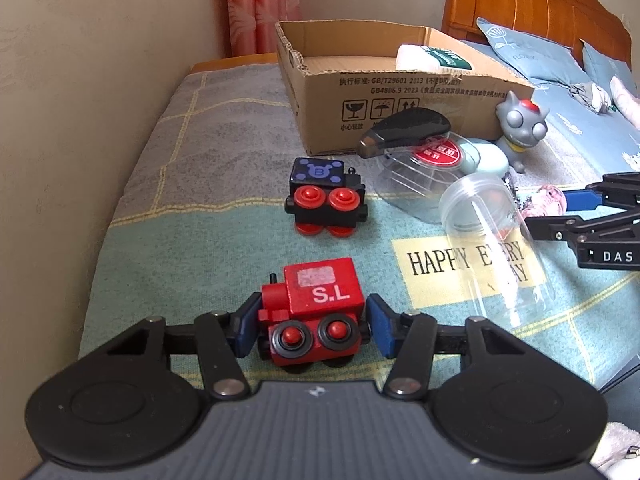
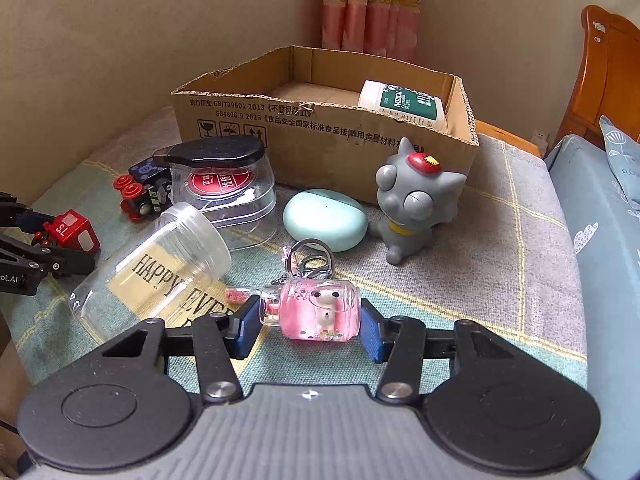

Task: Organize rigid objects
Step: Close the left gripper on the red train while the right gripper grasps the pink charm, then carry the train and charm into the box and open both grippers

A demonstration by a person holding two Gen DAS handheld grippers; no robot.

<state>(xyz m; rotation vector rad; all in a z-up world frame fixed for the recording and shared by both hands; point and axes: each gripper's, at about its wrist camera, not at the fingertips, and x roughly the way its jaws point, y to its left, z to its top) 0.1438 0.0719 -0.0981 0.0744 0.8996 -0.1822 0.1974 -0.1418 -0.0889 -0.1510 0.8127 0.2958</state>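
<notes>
My left gripper [image 1: 312, 326] is shut on a red toy train [image 1: 316, 312] marked "S.L", its blue pads pressing both sides; the train rests on the blanket. A black toy train [image 1: 326, 200] with red wheels lies a little farther off. My right gripper [image 2: 308, 328] is shut on a pink bottle keychain [image 2: 316, 310], which lies on its side with its ring [image 2: 310, 258] pointing away. The open cardboard box [image 2: 320, 128] stands at the back and holds a white and green tub [image 2: 404, 106]. In the right wrist view the left gripper [image 2: 60, 240] appears at the left edge with the red train.
On the blanket lie a clear plastic jar [image 2: 152, 268] on its side, a clear container with a black lid [image 2: 228, 184], a mint oval case [image 2: 324, 220] and a grey cat figurine [image 2: 416, 200]. A wall runs along the left; blue pillows [image 1: 532, 56] and a wooden headboard [image 1: 540, 0] are on the right.
</notes>
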